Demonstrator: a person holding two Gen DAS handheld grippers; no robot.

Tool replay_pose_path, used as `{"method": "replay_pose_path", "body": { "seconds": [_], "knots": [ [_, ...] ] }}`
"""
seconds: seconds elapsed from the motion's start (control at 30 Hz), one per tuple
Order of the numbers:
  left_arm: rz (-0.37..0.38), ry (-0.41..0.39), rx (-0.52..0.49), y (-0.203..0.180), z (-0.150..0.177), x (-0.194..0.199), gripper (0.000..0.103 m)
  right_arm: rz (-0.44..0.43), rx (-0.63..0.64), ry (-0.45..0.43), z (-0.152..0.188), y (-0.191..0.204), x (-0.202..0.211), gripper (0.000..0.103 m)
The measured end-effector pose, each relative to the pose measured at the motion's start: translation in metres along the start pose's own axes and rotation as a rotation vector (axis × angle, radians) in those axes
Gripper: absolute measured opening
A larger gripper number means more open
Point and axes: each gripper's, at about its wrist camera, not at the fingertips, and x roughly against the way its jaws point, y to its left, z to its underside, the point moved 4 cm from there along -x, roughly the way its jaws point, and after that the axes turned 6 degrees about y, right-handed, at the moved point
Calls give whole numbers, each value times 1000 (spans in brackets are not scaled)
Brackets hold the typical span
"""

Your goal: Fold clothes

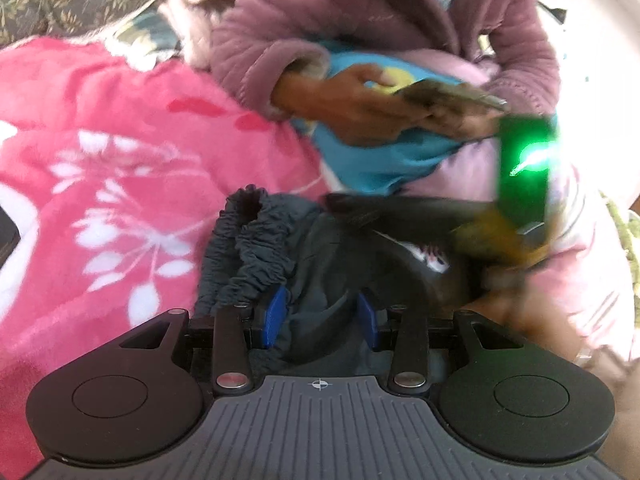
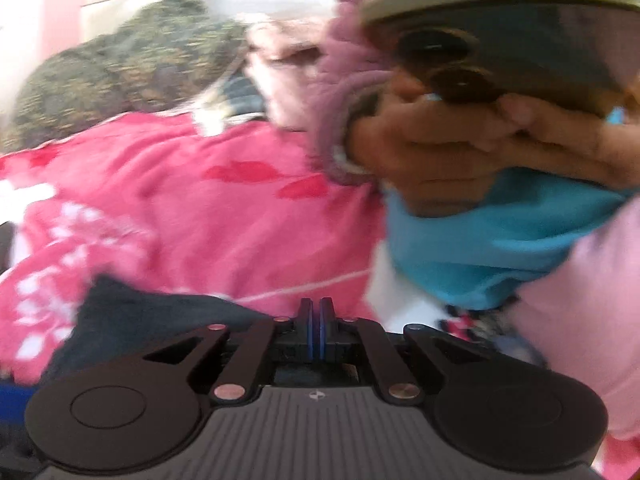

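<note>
A dark grey garment [image 1: 280, 248] with a ruched elastic waistband lies bunched on the pink blanket. My left gripper [image 1: 322, 316] is shut on a fold of it, and the cloth fills the gap between the blue pads [image 1: 275, 316]. My right gripper [image 1: 340, 204] reaches in from the right, blurred, with a green light on its body, low over the garment's far edge. In the right wrist view the right gripper [image 2: 316, 320] has its blue pads pressed together with nothing visible between them. The dark garment [image 2: 140, 320] lies just to its left.
A pink blanket with white flowers [image 1: 100, 160] covers the surface. A person in a mauve quilted jacket [image 1: 360, 12] sits close behind, holding a phone [image 2: 520, 40] in both hands over a blue cloth [image 1: 380, 160]. A green floral cushion [image 2: 120, 60] lies at the back.
</note>
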Motion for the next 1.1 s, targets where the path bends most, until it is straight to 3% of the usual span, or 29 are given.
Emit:
{"method": "replay_pose_path", "body": {
  "seconds": [0.13,0.2,0.3,0.37,0.47,0.6,0.77,0.83,0.9,1.03,1.1],
  "knots": [
    [-7,-5,4,3,-1,-1,39,47,-154,-44,-2,-41,52,10],
    [-13,-8,0,2,0,-1,39,75,-228,-100,4,-67,97,28],
    [-26,-12,-4,0,0,-1,39,126,-351,-158,34,-108,172,41],
    [-34,-19,-5,-2,0,0,39,188,-455,-171,68,-141,220,44],
    [-51,-30,-7,-6,-1,-1,39,267,-637,-100,130,-186,257,49],
    [-75,-47,-21,-11,0,-3,40,256,-900,48,209,-232,255,51],
    [-96,-59,-35,-13,0,-6,41,252,-906,95,233,-249,217,48],
    [-95,-59,-32,-13,0,-7,41,234,-876,112,233,-251,199,31],
    [-94,-57,-29,-13,-1,-8,42,300,-754,140,225,-242,188,2],
    [-94,-56,-34,-13,-1,-9,43,398,-676,76,210,-244,188,2],
    [-98,-56,-37,-14,-1,-10,43,475,-636,84,205,-254,179,2]
  ]
}}
